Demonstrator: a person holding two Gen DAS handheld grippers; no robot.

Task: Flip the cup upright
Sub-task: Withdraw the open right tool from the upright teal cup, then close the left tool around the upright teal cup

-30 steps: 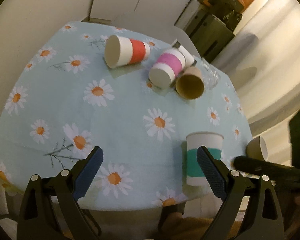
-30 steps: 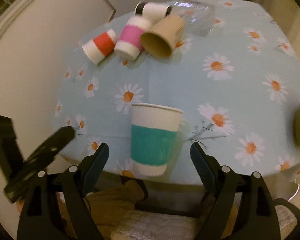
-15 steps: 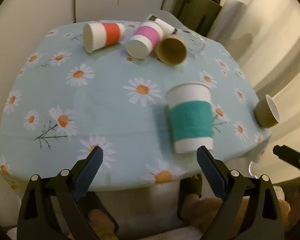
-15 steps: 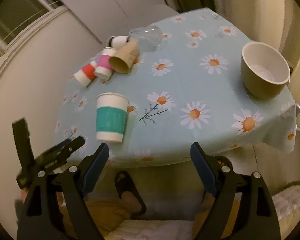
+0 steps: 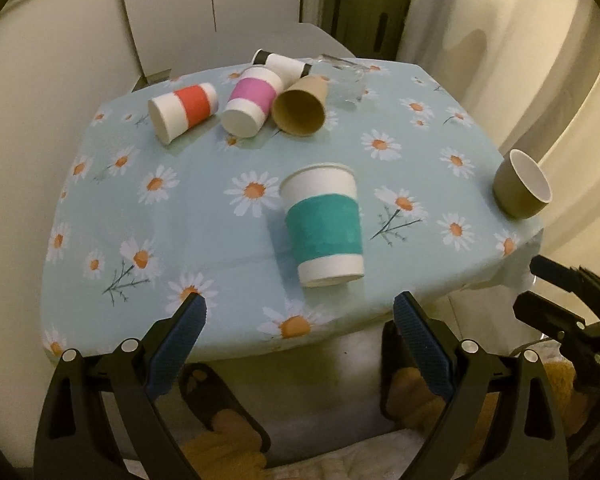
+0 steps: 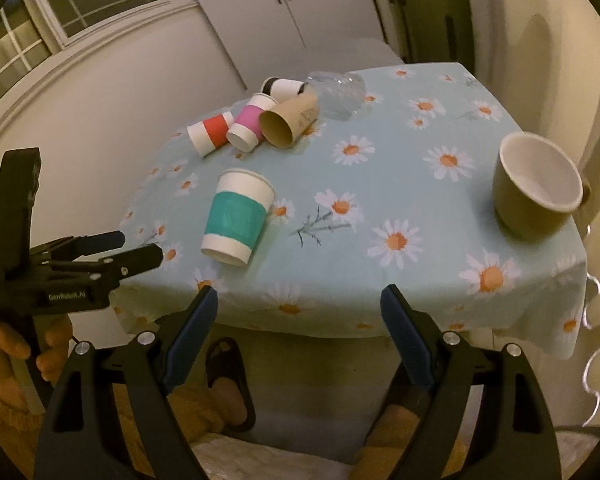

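A white paper cup with a teal band (image 5: 324, 226) (image 6: 238, 218) stands upright near the front edge of the daisy tablecloth (image 5: 204, 216). Several cups lie on their sides at the back: a red-banded one (image 5: 182, 116) (image 6: 211, 133), a pink-banded one (image 5: 252, 100) (image 6: 247, 122), a brown one (image 5: 300, 106) (image 6: 288, 120) and a white one with black ends (image 5: 282, 64). My left gripper (image 5: 300, 318) is open and empty, off the table's front edge. My right gripper (image 6: 298, 308) is open and empty, also off the front edge.
An olive ceramic cup (image 5: 520, 184) (image 6: 536, 192) stands upright at the table's right corner. A clear plastic bottle (image 5: 344, 80) (image 6: 338, 88) lies at the back. The left gripper shows at the left of the right wrist view (image 6: 100, 256). Sandalled feet are below the table.
Both grippers have pulled back from the teal-banded cup and off the table's front edge. The cup stays standing where it was.
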